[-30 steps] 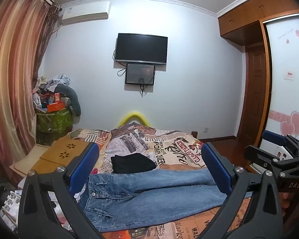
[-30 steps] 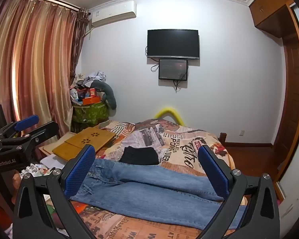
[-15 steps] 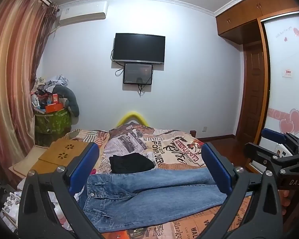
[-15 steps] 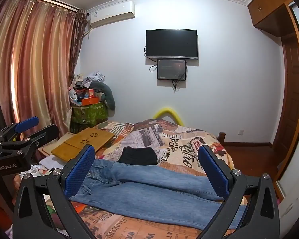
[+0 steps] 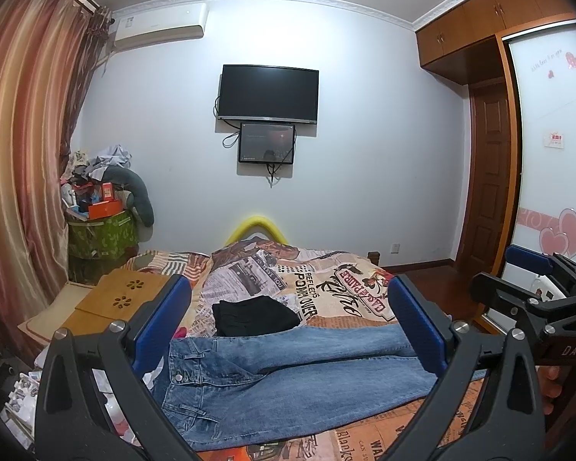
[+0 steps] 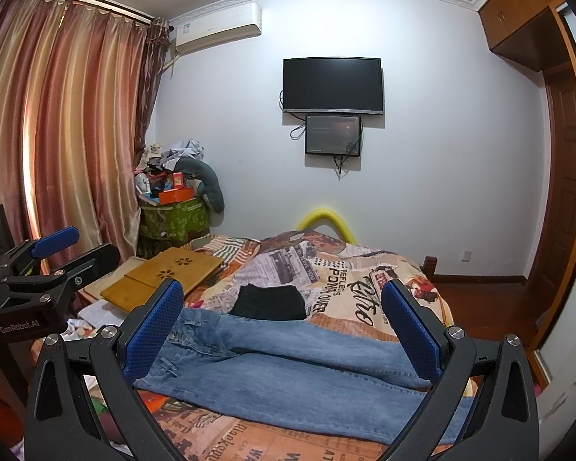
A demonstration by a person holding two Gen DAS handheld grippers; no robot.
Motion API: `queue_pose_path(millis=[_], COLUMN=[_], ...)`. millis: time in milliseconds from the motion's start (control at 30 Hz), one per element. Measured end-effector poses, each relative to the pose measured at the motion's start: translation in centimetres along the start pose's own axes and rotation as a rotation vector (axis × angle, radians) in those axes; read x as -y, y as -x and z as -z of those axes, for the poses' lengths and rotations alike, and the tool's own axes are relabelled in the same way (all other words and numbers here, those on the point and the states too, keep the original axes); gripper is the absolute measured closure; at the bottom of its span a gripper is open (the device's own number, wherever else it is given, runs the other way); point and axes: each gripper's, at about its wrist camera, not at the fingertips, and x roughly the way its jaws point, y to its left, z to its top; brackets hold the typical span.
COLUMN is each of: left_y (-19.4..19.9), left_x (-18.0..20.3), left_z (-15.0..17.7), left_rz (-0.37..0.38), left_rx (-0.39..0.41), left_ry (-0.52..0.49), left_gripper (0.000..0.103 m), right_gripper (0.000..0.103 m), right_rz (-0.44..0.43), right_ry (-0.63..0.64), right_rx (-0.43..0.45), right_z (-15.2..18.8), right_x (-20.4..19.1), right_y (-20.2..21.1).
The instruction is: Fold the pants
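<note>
Blue jeans (image 5: 288,380) (image 6: 288,368) lie flat across the near part of the bed, waistband at the left and legs running right. My left gripper (image 5: 288,326) hovers above and short of them, open, with nothing between its blue pads (image 5: 161,324). Its body also shows at the left edge of the right wrist view. My right gripper (image 6: 282,326) is held open the same way over the jeans, empty; it appears at the right of the left wrist view, with a person's fingers (image 5: 549,384) under it. A folded black garment (image 5: 255,315) (image 6: 268,301) lies just beyond the jeans.
The bed carries a newspaper-print cover (image 5: 326,288). A bamboo lap tray (image 5: 123,299) lies at its left side, with a cluttered green bin (image 5: 101,236) and curtains behind. A TV (image 5: 268,92) hangs on the far wall. Wardrobe and wooden door (image 5: 487,176) stand right.
Both cameras have drifted slightly; the scene has shifted a little in view. The jeans and both open grippers are otherwise unchanged.
</note>
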Motion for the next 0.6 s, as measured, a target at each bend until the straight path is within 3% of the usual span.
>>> queue_pose_path(millis=[600], left_y=[-0.23], left_x=[-0.32], left_z=[0.15], left_rz=[-0.005], left_rx=[-0.001], left_ry=[0.004], left_gripper=[0.0], right_gripper=[0.001], right_rz=[-0.008], right_ry=[0.004], right_rx=[-0.006], right_z=[0.18], right_x=[-0.25], right_y=[-0.63])
